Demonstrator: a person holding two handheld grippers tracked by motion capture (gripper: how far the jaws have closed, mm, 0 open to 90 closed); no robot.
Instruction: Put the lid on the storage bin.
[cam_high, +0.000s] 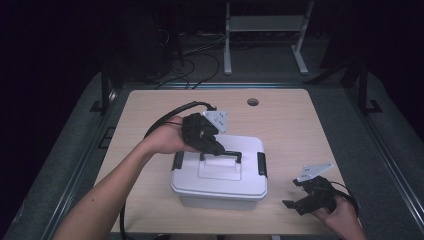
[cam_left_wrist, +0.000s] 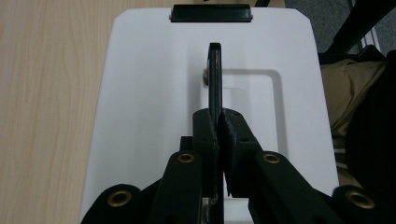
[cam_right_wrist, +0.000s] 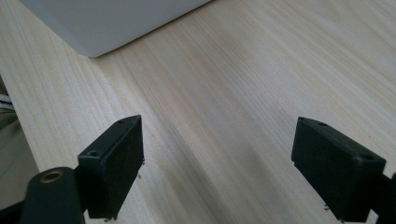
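The white box (cam_high: 220, 172) sits near the middle of the light wooden worktop (cam_high: 285, 120), a bit closer to the person's side. It has a flat lid with a black carry handle (cam_high: 222, 155) on top and a black clip at each short end (cam_high: 261, 164). Both clips look flat against the box, so the lid seems locked on.

The left claw (cam_high: 220, 150) comes down onto the top of the box and is clamped on the handle. In the left gripper view the two pads (cam_left_wrist: 205, 130) squeeze the thin black bar (cam_left_wrist: 215, 79) right between them. The bar stands up from its dip in the lid, most likely because the claw has hold of it. Gripping the handle makes sense, because it is in the middle of the lid, so the box would hang level if it is lifted. The bottom of the box seems to rest on the worktop.

The right claw (cam_high: 300, 196) rests near the right front corner of the worktop, well apart from the box. Its jaws stand wide apart with nothing in them, just bare wood between them in the right gripper view (cam_right_wrist: 219, 154). It looks like it is waiting out of the way, so the left one has room to work.
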